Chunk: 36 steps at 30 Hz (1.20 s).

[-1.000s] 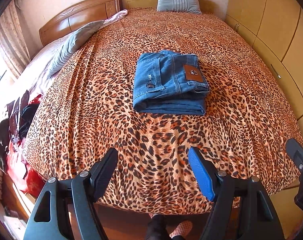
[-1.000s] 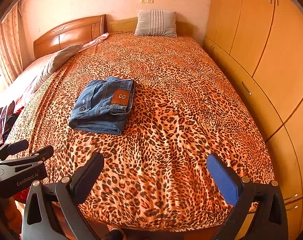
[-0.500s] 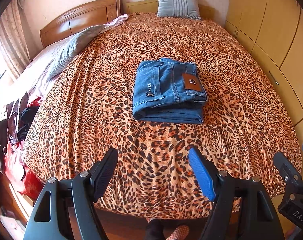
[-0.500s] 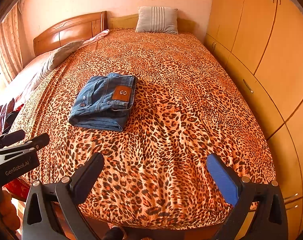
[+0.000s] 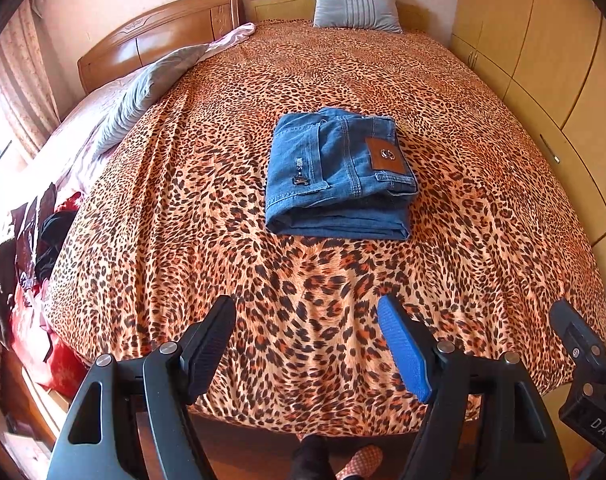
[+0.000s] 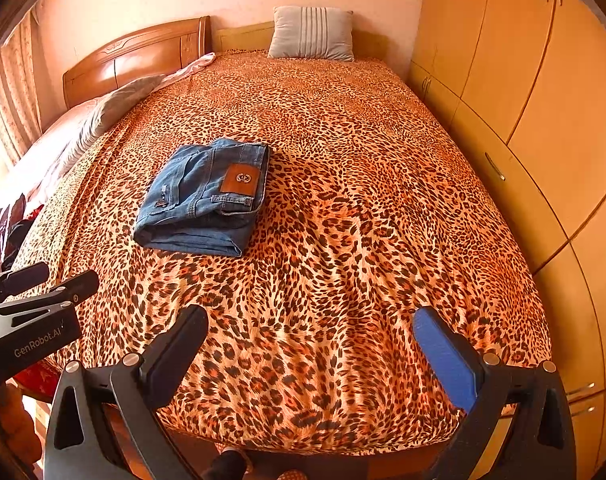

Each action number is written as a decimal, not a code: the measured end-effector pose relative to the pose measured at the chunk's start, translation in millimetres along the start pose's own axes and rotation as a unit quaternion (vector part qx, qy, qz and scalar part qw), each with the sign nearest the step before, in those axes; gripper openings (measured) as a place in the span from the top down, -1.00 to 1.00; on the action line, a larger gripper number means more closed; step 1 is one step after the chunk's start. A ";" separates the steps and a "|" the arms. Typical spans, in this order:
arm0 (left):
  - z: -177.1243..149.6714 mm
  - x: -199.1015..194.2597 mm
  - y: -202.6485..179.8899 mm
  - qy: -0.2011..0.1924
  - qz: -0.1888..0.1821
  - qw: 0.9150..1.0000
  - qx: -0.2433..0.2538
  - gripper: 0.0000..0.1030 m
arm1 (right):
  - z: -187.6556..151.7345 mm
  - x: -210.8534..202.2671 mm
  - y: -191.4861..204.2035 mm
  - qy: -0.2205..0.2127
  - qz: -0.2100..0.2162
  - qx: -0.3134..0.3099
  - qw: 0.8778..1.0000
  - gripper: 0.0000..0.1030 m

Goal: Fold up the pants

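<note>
A pair of blue jeans [image 5: 339, 176] lies folded in a compact rectangle on the leopard-print bedspread [image 5: 223, 184], brown leather patch up. It also shows in the right wrist view [image 6: 207, 196]. My left gripper [image 5: 305, 312] is open and empty, held above the foot of the bed, well short of the jeans. My right gripper [image 6: 309, 320] is open and empty, also over the foot of the bed, to the right of the jeans. Each gripper shows at the edge of the other's view.
A grey striped pillow [image 5: 355, 10] leans at the headboard [image 5: 155, 40]. A grey and pink quilt [image 5: 143, 96] lies along the left side. Wardrobe doors [image 6: 543, 80] line the right. Red and dark clothes [image 5: 35, 248] pile beside the bed's left edge.
Both grippers have drawn back and risen a little from the bed. The jeans have not moved.
</note>
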<state>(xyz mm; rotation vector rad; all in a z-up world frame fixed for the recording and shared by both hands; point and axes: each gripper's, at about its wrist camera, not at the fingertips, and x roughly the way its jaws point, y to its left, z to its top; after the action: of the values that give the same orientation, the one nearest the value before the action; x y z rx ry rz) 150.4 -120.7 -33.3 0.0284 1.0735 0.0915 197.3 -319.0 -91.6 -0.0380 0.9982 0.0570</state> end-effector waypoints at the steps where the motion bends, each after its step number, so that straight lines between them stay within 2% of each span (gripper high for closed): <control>1: 0.2 0.7 0.5 0.001 0.000 1.000 -0.001 -0.42 | 0.1 0.6 0.3 0.001 0.000 0.001 1.000 -0.99; 36: 0.5 3.3 -3.7 -0.001 -0.003 1.000 0.013 -0.42 | 1.2 6.5 -0.8 0.009 -0.011 0.008 1.000 -0.99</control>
<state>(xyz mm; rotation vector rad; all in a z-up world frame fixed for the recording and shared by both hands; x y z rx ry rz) 152.6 -124.1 -36.2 0.0487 1.0732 0.0730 201.8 -319.6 -96.4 -0.0355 1.0156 0.0278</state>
